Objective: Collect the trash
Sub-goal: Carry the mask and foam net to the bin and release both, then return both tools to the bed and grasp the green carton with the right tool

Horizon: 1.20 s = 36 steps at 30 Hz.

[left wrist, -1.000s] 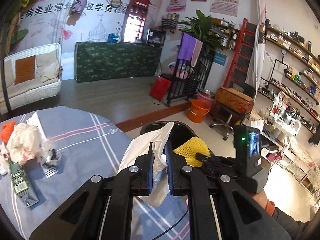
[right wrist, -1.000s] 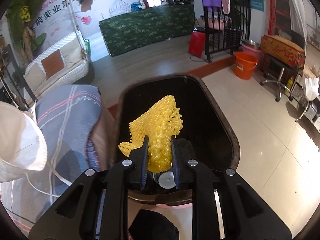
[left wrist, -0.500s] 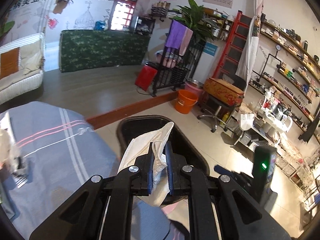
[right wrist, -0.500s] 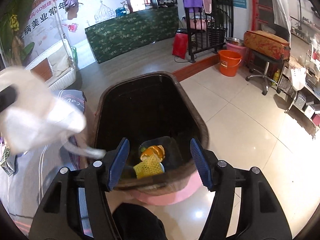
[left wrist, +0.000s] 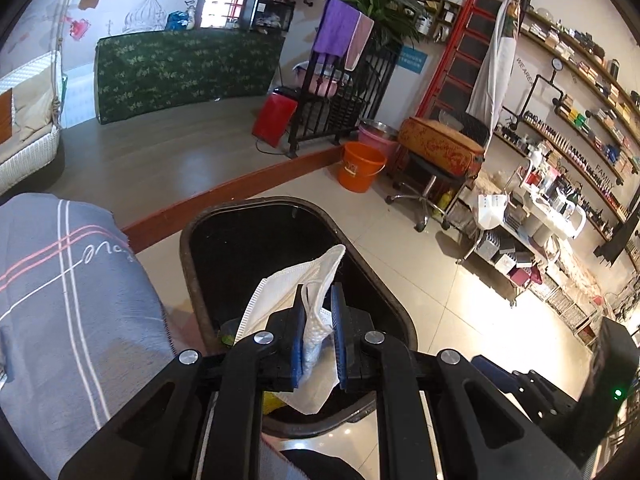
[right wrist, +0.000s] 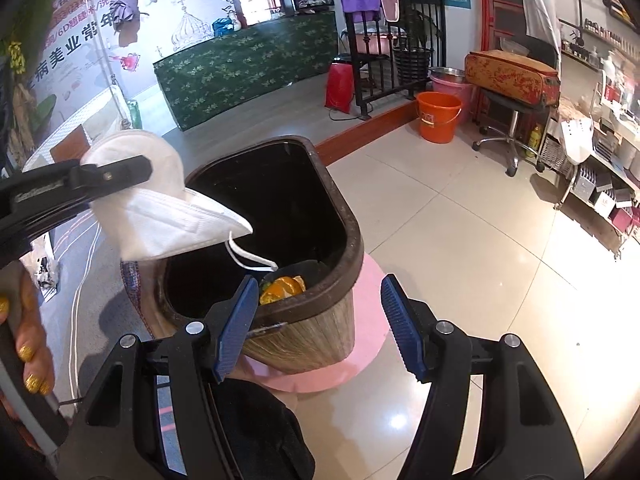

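**Mask held over the bin**

The left gripper [left wrist: 316, 332] pinches a folded, pleated white mask [right wrist: 168, 208] above the wood-grain bin [right wrist: 312, 332]. The right gripper [right wrist: 320, 328] hangs with jaws spread wide; orange peel [right wrist: 282, 288] lies inside at six o'clock.

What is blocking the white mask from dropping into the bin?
Nothing visible. The left hand-held gripper holds the white mask right over the open bin, which has no lid on. Only peel lies at the bottom.
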Motion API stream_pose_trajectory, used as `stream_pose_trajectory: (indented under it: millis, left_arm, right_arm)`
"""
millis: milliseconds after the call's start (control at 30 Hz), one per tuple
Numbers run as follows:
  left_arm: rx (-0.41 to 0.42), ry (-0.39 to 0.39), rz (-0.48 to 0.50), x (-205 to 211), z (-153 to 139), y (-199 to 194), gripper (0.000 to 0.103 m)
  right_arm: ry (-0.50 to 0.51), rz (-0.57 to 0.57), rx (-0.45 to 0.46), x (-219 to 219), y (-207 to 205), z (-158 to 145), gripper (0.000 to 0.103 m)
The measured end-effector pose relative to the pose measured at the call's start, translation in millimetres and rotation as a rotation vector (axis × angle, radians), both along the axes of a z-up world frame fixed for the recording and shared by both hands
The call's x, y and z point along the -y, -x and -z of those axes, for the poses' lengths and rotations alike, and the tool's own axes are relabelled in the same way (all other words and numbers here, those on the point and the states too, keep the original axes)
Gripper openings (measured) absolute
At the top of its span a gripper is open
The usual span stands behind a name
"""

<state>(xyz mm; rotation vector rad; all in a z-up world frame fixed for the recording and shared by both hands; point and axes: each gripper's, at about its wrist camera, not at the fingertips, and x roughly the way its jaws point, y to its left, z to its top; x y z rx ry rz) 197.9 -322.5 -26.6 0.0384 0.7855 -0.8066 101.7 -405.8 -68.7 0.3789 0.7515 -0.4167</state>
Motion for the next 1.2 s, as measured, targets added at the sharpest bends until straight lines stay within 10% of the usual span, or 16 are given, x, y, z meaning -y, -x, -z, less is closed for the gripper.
stream_pose_trajectory:
  millis: [233, 367, 600, 1200]
  left_arm:
    - [-0.024, -0.033, 0.011, 13.2, 9.1, -10.0, 0.018]
    - [-0.027, -0.010, -0.019, 8.4, 9.5, -12.0, 0.070]
    - [-0.001, 0.028, -0.118, -22.0, -2.7, -9.2, 0.090]
    - [0.125, -0.081, -0.478, -180.4, -22.0, 31.5, 0.097]
  right_arm:
    - [-0.012, 0.002, 0.000, 1.7, 6.5, 0.4, 0.064]
    - [-0.007, -0.002, 0.005, -1.8, 6.7, -3.3, 0.064]
    - [-0.005, -0.008, 0.011, -5.8, 2.9, -4.9, 0.065]
    - [-0.006, -0.250, 0.069, -93.3, -40.8, -29.2, 0.083]
